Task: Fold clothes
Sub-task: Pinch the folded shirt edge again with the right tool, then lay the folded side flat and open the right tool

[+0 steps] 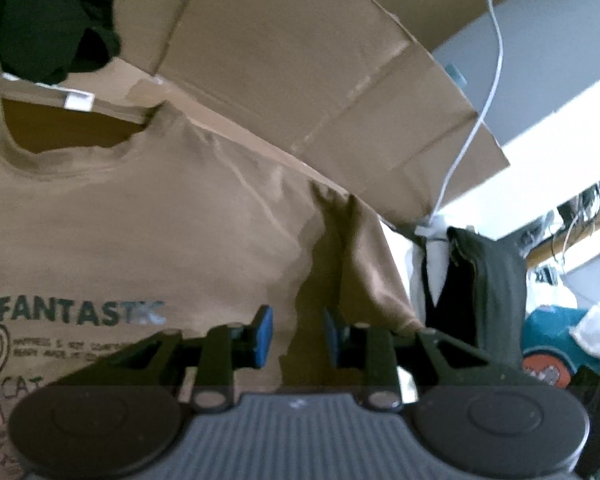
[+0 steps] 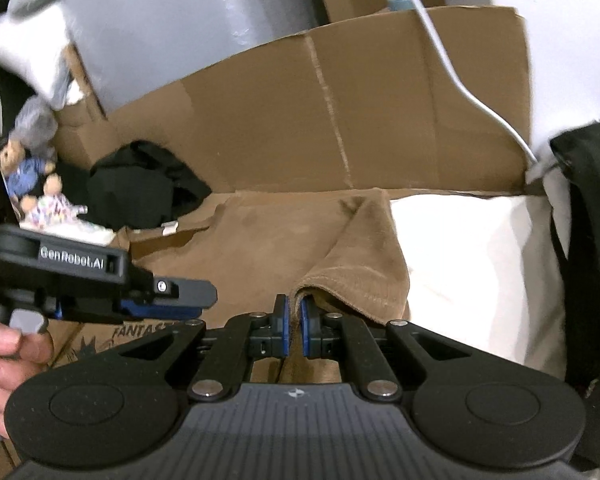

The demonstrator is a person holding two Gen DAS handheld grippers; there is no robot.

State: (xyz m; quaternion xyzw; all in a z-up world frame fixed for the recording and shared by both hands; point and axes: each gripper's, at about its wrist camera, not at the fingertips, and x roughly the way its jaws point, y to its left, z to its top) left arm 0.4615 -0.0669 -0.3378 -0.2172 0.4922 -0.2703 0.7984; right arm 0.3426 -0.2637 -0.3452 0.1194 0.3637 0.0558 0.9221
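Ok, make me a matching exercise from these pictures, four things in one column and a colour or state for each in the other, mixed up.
Things:
1. T-shirt
2. Right tongs
3. Left tongs
4. Cable

States or colours:
A. white
B. pads apart, nothing clamped
C. tan, printed FANTASTIC
D. pinching a fold of cloth

Pairs: 1-C, 2-D, 3-B, 4-A

Your tan T-shirt (image 1: 148,216) is soft matt cotton knit with flat dark print. The cardboard box (image 2: 340,120) behind it is dull, rough brown paperboard. Your right gripper (image 2: 294,330) is matt black plastic with 2 blue rubbery pads (image 2: 309,328).
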